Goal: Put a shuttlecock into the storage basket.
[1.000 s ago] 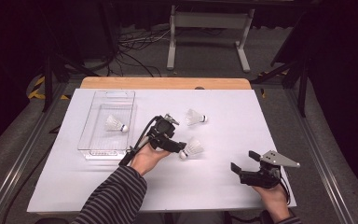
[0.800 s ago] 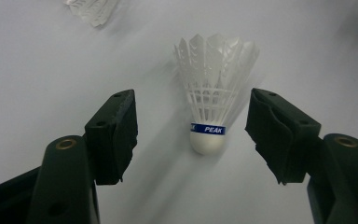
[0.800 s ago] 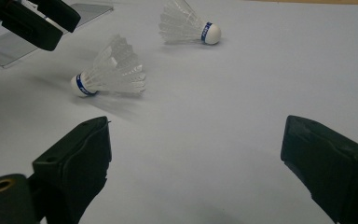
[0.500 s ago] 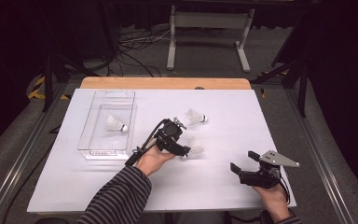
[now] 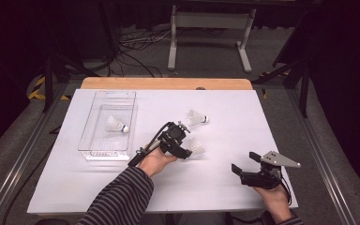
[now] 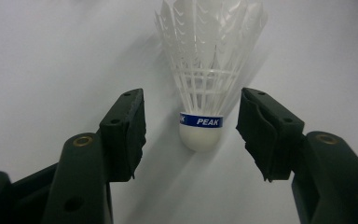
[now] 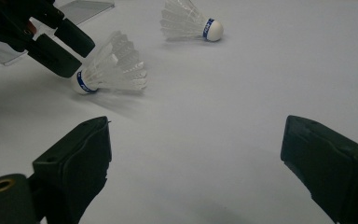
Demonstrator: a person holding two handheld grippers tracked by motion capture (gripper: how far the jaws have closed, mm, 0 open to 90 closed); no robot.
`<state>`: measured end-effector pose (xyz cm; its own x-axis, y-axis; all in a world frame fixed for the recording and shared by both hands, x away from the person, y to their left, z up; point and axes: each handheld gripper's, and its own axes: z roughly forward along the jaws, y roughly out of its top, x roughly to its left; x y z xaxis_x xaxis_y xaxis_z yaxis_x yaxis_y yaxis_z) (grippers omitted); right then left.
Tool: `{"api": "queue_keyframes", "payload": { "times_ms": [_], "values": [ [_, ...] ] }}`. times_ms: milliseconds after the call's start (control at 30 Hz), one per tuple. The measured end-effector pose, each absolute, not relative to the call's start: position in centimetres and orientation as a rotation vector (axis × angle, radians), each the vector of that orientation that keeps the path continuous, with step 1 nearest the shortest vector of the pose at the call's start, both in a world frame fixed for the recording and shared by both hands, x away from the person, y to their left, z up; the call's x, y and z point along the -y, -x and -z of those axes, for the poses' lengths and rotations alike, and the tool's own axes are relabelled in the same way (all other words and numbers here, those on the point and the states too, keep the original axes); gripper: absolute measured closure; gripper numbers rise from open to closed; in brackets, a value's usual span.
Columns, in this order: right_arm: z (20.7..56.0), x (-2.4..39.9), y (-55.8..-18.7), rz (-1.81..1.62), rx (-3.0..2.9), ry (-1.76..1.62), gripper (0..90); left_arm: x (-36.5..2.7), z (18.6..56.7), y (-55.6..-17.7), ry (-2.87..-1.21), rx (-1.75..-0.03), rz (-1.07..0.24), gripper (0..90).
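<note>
A white shuttlecock (image 5: 198, 148) with a blue band lies on the white table, its cork toward my left gripper (image 5: 186, 146). In the left gripper view the shuttlecock (image 6: 205, 88) sits between the black jaws of the left gripper (image 6: 191, 128). The jaws have just been closing, and a gap remains on each side of the cork, so the gripper is open. My right gripper (image 5: 245, 162) rests open and empty near the table's front right. In the right gripper view, that gripper (image 7: 196, 154) faces the same shuttlecock (image 7: 112, 70) and the left gripper (image 7: 58, 44).
A second shuttlecock (image 5: 196, 118) lies farther back on the table. A third shuttlecock (image 5: 116, 124) lies inside a clear plastic tray (image 5: 88, 140) at the left. A wooden strip (image 5: 166, 83) runs along the table's far edge.
The left gripper has moved right and down toward the nearer shuttlecock, and its jaws now straddle the cork. The right gripper has stayed where it was.
</note>
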<state>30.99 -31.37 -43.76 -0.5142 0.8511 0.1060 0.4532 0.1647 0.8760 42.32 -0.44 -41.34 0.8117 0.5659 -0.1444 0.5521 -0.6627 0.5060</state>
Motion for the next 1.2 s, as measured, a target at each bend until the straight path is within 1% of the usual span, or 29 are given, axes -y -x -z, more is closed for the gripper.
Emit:
{"api": "queue_keyframes", "payload": {
  "times_ms": [667, 1033, 1200],
  "values": [
    [43.8, 31.4, -31.0, -1.3, -2.037, -1.24, 9.4, 1.2, 42.3, -42.5, -2.499, -0.83, -0.002, 54.7],
    [43.8, 31.4, -31.0, -1.302, -2.036, -1.24, 9.4, 1.4, 42.7, -42.5, -2.517, -0.832, 0.021, 64.1],
    [43.8, 31.3, -31.0, -1.296, -2.037, -1.239, 9.4, 1.5, 42.7, -42.5, -2.521, -0.827, 0.014, 64.7]
  ]
}}
